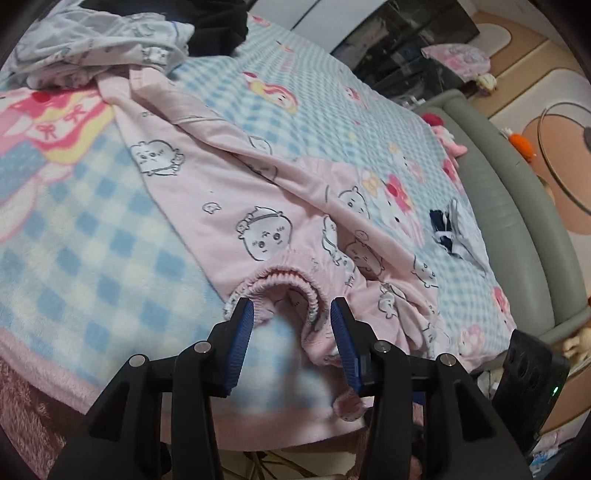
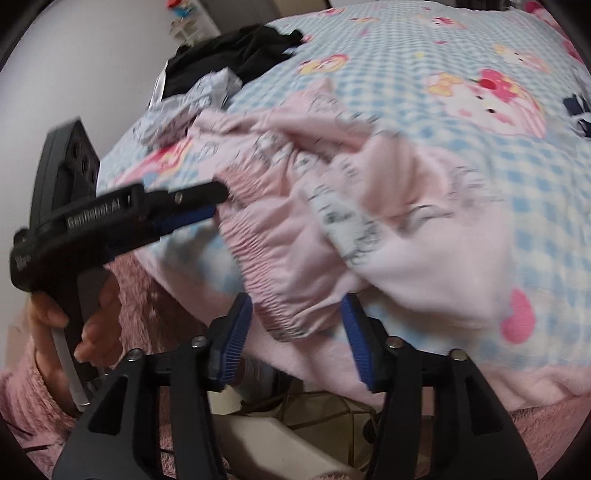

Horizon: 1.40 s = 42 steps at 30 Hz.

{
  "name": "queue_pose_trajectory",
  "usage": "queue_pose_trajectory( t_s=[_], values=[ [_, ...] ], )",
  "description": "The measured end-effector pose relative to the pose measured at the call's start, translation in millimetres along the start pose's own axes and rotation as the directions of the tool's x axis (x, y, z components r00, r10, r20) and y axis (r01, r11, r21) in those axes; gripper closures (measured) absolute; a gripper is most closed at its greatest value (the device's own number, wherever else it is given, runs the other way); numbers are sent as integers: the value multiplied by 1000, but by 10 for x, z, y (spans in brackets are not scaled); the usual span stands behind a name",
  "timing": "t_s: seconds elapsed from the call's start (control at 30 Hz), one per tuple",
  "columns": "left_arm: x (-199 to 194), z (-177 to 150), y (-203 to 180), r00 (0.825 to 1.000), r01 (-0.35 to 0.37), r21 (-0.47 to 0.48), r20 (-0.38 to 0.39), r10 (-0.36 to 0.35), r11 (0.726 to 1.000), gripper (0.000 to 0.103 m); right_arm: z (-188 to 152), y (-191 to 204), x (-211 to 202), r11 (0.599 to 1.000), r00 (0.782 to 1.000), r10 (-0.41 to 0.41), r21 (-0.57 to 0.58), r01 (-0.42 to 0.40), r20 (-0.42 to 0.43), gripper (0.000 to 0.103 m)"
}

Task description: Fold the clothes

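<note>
Both grippers, left point(image 1: 291, 314) and right point(image 2: 297, 314), stand wide, gripping nothing. Pink trousers point(image 1: 236, 206) lie rumpled on the bed point(image 1: 92, 240), waistband nearest (no fold made). Pile point(image 1: 96, 48) behind: unfolded too.

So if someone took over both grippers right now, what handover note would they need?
Left gripper: open, jaws either side of the elastic waistband, not pressing it.
Right gripper: open, the waistband's gathered edge between its jaws, not clamped.
Pink pyjama trousers: spread loosely on the checked blanket, one leg running up the bed, fabric bunched near the waist.
White printed garment and black garment: piled at the far end, unfolded.
Done: no finished fold visible.
Left: flatten and fold the trousers, then the rest.
</note>
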<state>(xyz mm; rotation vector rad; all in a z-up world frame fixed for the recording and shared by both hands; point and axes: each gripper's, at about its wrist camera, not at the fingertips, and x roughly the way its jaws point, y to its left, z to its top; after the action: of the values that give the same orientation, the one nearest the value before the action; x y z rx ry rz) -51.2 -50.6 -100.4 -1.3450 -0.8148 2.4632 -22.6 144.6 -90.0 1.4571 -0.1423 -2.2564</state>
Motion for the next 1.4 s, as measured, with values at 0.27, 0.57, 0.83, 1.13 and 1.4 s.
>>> queue_pose_trajectory(
  t_s=[0.27,0.57,0.83,1.13,1.4],
  values=[
    [-45,-38,145,994,-101,8,38,101,995,58,19,-136,25,980,980,-194,45,192,53,70],
    [176,-42,15,1000,-19,87,-10,20,996,66,59,-503,-218,961,963,-248,155,230,104,74],
    [-62,472,-490,998,-50,248,58,37,968,93,447,-728,-690,960,936,-242,204,192,256,88],
    [-1052,1706,-1837,907,-28,404,394,-146,914,93,1717,-682,-2107,944,746,-328,166,286,580,88],
    [-1019,1487,-1668,931,-75,423,353,-88,903,93,1735,-584,-2225,963,780,-260,96,251,570,85]
  ],
)
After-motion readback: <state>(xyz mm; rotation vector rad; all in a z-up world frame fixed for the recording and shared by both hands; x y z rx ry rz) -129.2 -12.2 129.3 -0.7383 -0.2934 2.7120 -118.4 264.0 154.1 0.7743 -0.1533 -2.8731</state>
